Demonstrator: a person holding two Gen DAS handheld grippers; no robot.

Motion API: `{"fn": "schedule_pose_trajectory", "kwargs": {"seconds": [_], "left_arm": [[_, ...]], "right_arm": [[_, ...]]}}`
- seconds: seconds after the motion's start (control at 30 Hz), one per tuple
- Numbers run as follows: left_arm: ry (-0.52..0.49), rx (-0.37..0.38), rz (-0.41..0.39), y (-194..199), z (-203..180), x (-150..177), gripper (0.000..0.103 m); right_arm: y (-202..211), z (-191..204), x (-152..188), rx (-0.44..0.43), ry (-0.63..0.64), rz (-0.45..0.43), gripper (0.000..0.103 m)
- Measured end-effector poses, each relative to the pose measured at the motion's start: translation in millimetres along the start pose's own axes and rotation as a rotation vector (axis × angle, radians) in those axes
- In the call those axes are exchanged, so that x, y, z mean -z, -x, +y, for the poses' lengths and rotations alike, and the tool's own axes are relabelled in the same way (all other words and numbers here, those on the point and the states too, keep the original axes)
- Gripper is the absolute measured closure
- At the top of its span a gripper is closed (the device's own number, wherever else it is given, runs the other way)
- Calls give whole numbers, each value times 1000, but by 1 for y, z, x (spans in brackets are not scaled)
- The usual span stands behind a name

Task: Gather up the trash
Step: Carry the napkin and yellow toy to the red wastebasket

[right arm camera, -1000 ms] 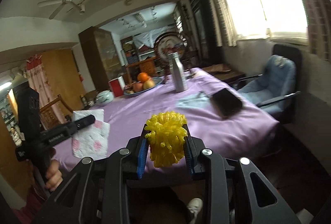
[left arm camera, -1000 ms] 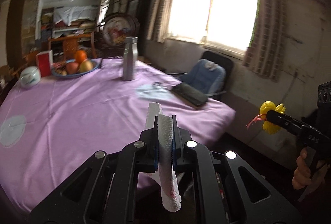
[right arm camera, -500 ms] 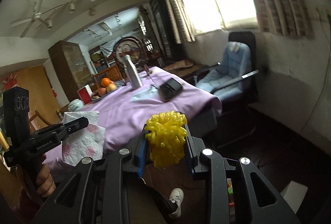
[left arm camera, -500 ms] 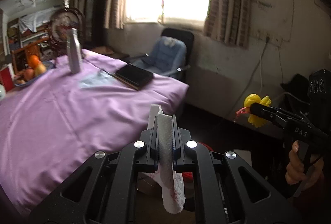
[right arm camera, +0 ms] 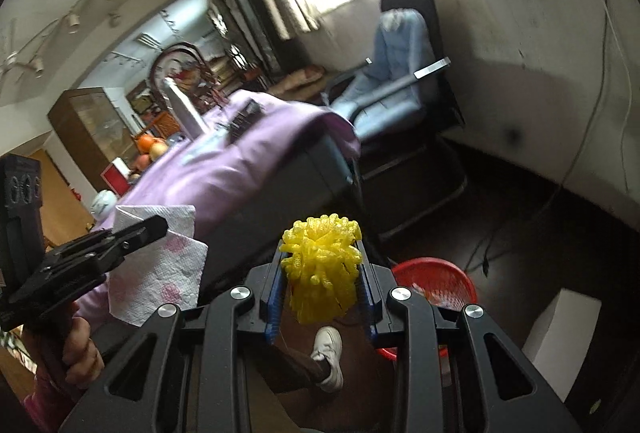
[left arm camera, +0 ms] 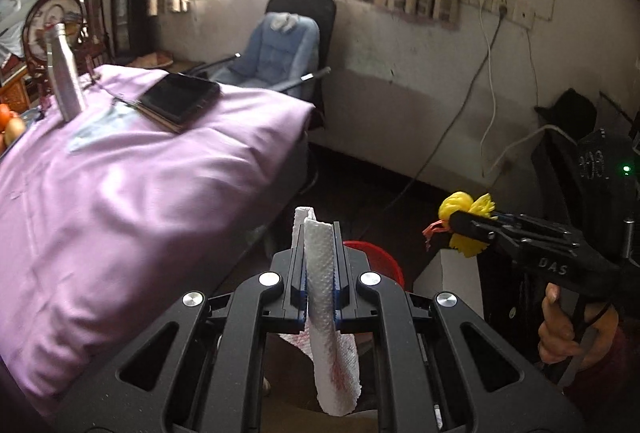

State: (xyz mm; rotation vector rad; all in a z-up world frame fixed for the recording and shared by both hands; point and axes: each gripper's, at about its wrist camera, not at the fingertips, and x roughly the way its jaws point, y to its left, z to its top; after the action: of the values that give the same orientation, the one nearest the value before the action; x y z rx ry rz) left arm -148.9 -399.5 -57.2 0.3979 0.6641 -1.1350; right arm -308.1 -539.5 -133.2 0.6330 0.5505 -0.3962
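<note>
My left gripper (left arm camera: 319, 245) is shut on a white paper towel with pink stains (left arm camera: 325, 293) and holds it in the air past the table's corner. The towel also shows in the right wrist view (right arm camera: 160, 265). My right gripper (right arm camera: 320, 265) is shut on a yellow foam fruit net (right arm camera: 320, 269), which also shows at the right of the left wrist view (left arm camera: 466, 229). A red bin (right arm camera: 436, 283) stands on the dark floor below and ahead of both grippers; only its rim shows in the left wrist view (left arm camera: 380, 257).
The table with a purple cloth (left arm camera: 120, 185) is on the left, bearing a metal bottle (left arm camera: 66, 77) and a black tablet (left arm camera: 178, 101). A blue-cushioned chair (left arm camera: 280, 49) stands by the wall. A white box (right arm camera: 560, 337) sits right of the bin. Cables hang down the wall.
Both grippers have swung right and downward, away from the table toward the floor. The red bin has come into view. Both keep their hold.
</note>
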Motion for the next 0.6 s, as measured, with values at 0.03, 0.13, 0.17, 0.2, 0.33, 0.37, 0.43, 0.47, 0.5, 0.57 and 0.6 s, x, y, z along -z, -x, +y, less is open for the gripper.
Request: {"fn": "schedule_pose_trajectory", "kwargs": {"seconds": [0.03, 0.13, 0.17, 0.2, 0.33, 0.37, 0.43, 0.47, 0.5, 0.57, 0.6], "left_arm": [[-6, 9, 16, -10, -2, 0, 93], [-7, 33, 51, -29, -5, 0, 93], [-5, 41, 66, -37, -6, 0, 93], [-4, 49, 79, -44, -7, 1, 93], [-1, 72, 110, -61, -10, 3, 93], [0, 79, 116, -65, -10, 4, 93], [8, 92, 131, -72, -8, 5, 93], [11, 100, 141, -76, -8, 7, 93], [13, 104, 149, -81, -8, 8, 93], [22, 111, 165, -89, -5, 10, 93], [26, 115, 172, -92, -4, 12, 93]], "right_arm": [[-8, -7, 2, 6, -14, 18, 72], [-28, -26, 9, 22, -56, 64, 72], [-34, -31, 11, 25, -65, 76, 72], [-40, -36, 14, 31, -77, 93, 72], [-57, -52, 23, 44, -108, 136, 72], [-61, -54, 24, 48, -111, 143, 72], [-68, -58, 27, 54, -117, 160, 72], [-71, -60, 28, 55, -119, 165, 72], [-75, -62, 29, 58, -121, 171, 72], [-83, -65, 30, 60, -126, 185, 72], [-89, -67, 32, 61, -131, 195, 72]]}}
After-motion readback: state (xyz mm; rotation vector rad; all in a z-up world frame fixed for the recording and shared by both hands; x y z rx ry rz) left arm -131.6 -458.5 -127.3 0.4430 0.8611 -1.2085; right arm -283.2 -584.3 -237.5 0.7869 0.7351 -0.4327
